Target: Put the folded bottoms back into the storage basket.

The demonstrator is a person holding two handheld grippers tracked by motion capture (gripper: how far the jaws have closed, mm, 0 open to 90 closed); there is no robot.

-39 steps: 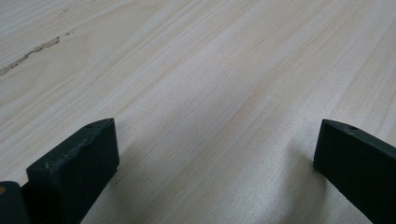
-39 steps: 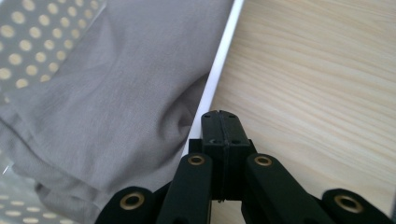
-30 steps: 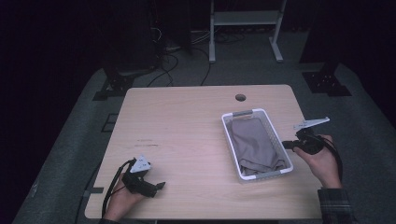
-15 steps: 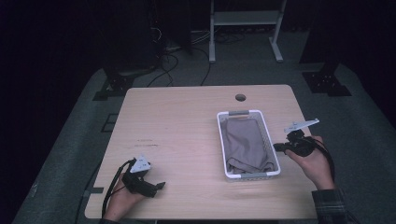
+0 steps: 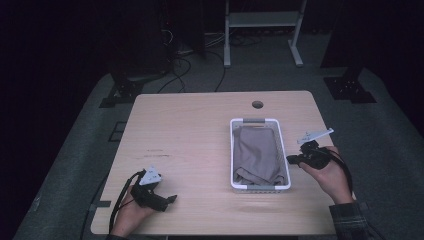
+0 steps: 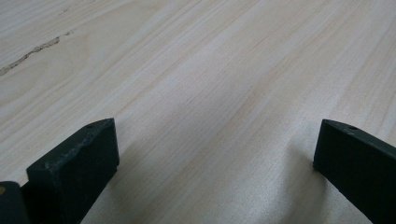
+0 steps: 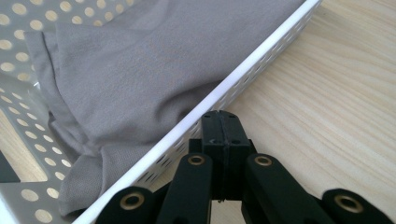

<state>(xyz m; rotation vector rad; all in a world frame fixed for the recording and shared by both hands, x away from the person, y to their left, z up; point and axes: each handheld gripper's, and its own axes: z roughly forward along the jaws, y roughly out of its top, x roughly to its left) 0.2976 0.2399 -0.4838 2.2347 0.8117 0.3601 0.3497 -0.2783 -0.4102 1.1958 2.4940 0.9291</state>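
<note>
In the high view, much bare wood of the table is seen at the left and centre of the frame, while the white perforated basket is placed near the right edge. A grey folded cloth is laid inside the basket. The right gripper is held at the basket's right wall; its jaws are pressed fully together, nothing between them, tips right against the rim. The left gripper, at lower left, is kept wide apart over bare wood.
</note>
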